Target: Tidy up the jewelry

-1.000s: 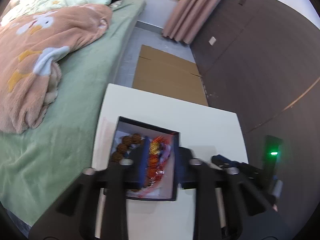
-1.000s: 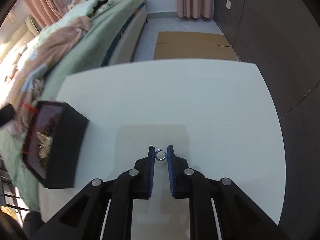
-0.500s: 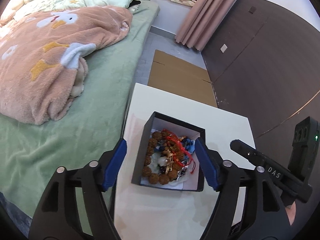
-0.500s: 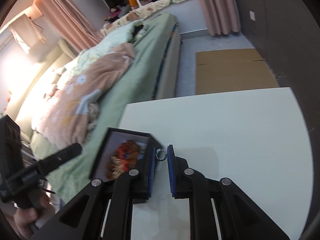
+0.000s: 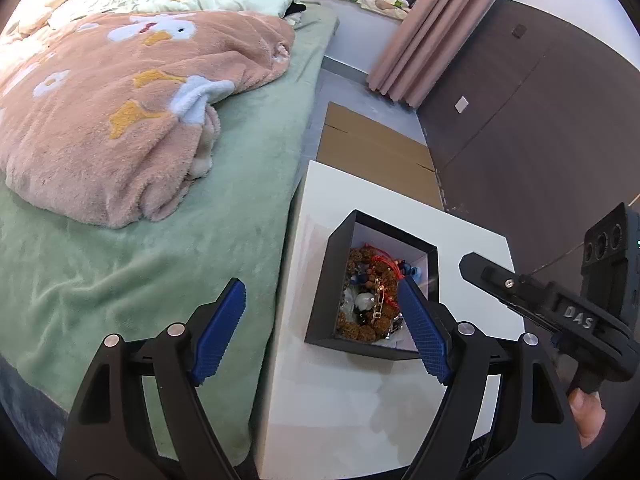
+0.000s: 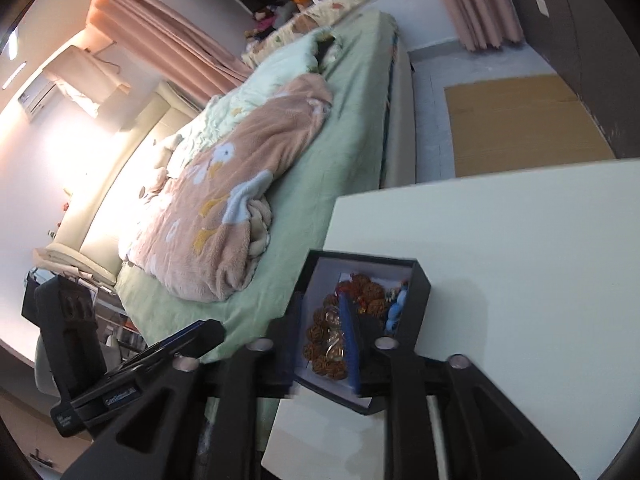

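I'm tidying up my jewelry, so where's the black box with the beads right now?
The black box sits open on the white table, near the edge beside the bed. In the left wrist view it is low and right of centre; the right gripper hovers over it.

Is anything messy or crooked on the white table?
Yes. The black square jewelry box sits turned at an angle near the edge of the white table by the bed, and the brown bead bracelets lie tangled in one heap with red cord.
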`<state>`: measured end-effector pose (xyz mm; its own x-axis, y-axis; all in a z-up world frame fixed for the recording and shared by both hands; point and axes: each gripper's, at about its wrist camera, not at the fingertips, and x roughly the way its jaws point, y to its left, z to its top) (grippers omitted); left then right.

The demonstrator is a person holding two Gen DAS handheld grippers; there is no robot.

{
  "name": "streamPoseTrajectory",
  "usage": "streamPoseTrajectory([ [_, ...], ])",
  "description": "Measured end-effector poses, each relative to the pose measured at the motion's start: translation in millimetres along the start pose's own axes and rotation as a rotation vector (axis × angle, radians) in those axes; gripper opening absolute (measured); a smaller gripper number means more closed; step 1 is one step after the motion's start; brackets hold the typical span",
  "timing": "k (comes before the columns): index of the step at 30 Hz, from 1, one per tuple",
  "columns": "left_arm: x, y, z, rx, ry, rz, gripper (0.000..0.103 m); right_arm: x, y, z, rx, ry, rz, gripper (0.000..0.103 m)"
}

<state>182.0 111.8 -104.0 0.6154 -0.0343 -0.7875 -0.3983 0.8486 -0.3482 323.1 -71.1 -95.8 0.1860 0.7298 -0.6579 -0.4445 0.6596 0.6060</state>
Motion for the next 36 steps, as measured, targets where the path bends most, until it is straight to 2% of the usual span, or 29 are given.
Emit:
streamPoseTrajectory([
  [1,-1.3,0.9,-1.1,0.0,0.0,0.001,0.078,-0.6,-0.1,-0.6,0.001,-0.008,-0.003,0.058],
  [8,-11.8,4.8,-7.2,-0.006,0.0,0.001,0.08,-19.4,-7.7,-7.9,0.013,-0.036,-0.027,0.058],
  [12,-25.8,0.1,-7.6,0.012,-0.014,-0.005,0.09,-35.7,-11.1,-19.6,-0.001,-0.035,-0.05,0.06],
  [16,-44.6,-6.7,-7.4,0.038,-0.039,-0.018,0.093,-54.8,-14.1,-24.6,0.003,-0.059,-0.066,0.065],
  [18,-51.2,-9.8,-7.7,0.051,-0.044,-0.028,0.095,-65.5,-14.5,-28.4,0.008,-0.072,-0.083,0.068],
  [20,-59.2,-13.0,-9.4,0.062,-0.054,-0.037,0.095,-77.2,-13.2,-34.1,0.003,-0.085,-0.102,0.077],
  [24,-73.1,-21.6,-13.9,0.099,-0.067,-0.052,0.098,-101.1,-11.1,-44.6,-0.007,-0.107,-0.142,0.085],
  [26,-80.4,-26.6,-16.9,0.124,-0.076,-0.057,0.098,-114.6,-9.8,-49.9,-0.006,-0.124,-0.161,0.095],
  [36,-117.3,-50.7,-40.0,0.226,-0.123,-0.098,0.098,-172.9,5.8,-83.1,-0.011,-0.182,-0.279,0.095],
])
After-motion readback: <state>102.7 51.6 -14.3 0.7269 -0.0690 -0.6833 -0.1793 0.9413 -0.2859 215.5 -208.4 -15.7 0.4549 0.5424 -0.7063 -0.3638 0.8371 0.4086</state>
